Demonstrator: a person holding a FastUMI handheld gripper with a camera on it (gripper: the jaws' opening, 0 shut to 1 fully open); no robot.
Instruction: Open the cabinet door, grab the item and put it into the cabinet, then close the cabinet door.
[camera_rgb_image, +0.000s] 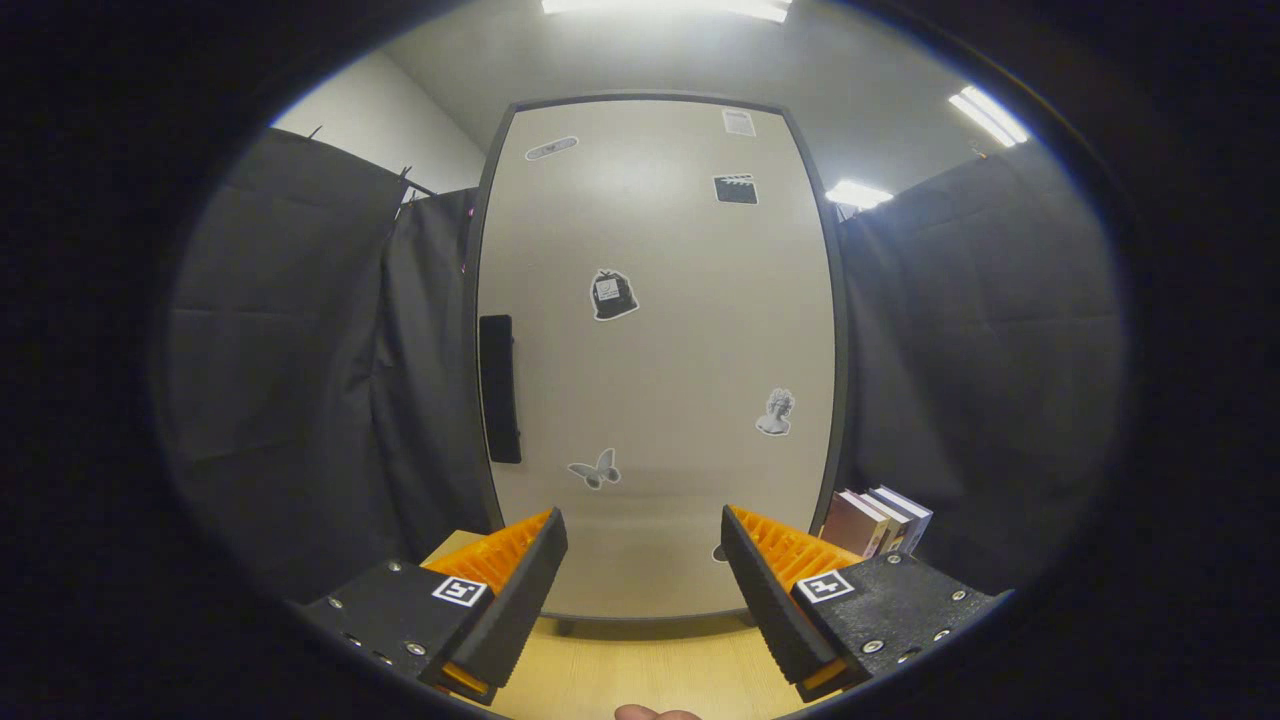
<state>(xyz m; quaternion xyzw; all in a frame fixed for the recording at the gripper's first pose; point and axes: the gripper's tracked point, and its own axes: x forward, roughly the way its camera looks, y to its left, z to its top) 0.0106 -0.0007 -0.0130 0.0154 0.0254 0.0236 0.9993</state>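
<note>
A tall pale cabinet door (655, 350) with a dark frame stands shut straight ahead of my fingers, dotted with small stickers. Its black handle (499, 388) runs vertically along the door's left edge, beyond and above my left finger. My gripper (643, 590) is open, with nothing between the fingers, held a short way in front of the door over the wooden tabletop (640, 670). A few books (877, 520) stand upright to the right of the cabinet, just beyond my right finger.
Black cloth walls hang on both sides of the cabinet. A fingertip of the person's hand (655, 712) shows at the near edge of the table, below the fingers.
</note>
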